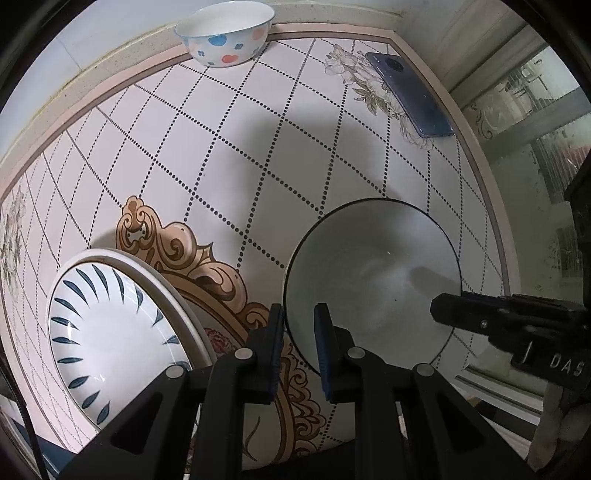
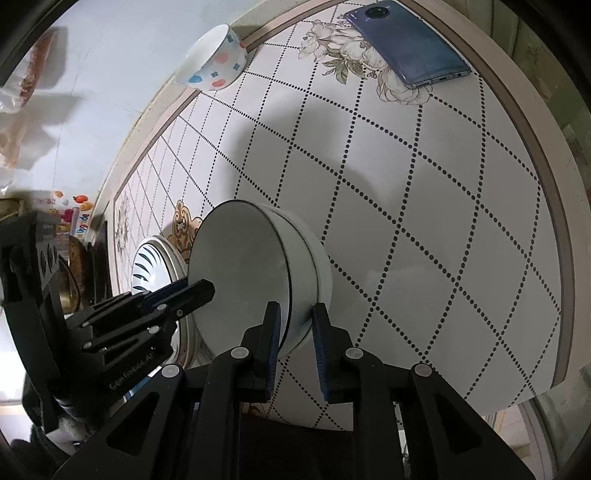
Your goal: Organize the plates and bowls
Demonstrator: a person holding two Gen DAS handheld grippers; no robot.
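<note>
Your left fingers (image 1: 299, 343) and right fingers (image 2: 293, 341) both pinch the white bowl's (image 1: 373, 280) rim; plate (image 1: 110, 325) at nine o'clock.

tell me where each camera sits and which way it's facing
Left wrist: on the left gripper, looking almost straight down its fingers at the white bowl, whose rim runs between its pads; the right gripper reaches in from the right.
Right wrist: on the right gripper, angled down across the table at the same white bowl, its wall between the pads; the left gripper enters from the left.
Shared: white bowl, striped plate, spotted bowl, phone.
</note>
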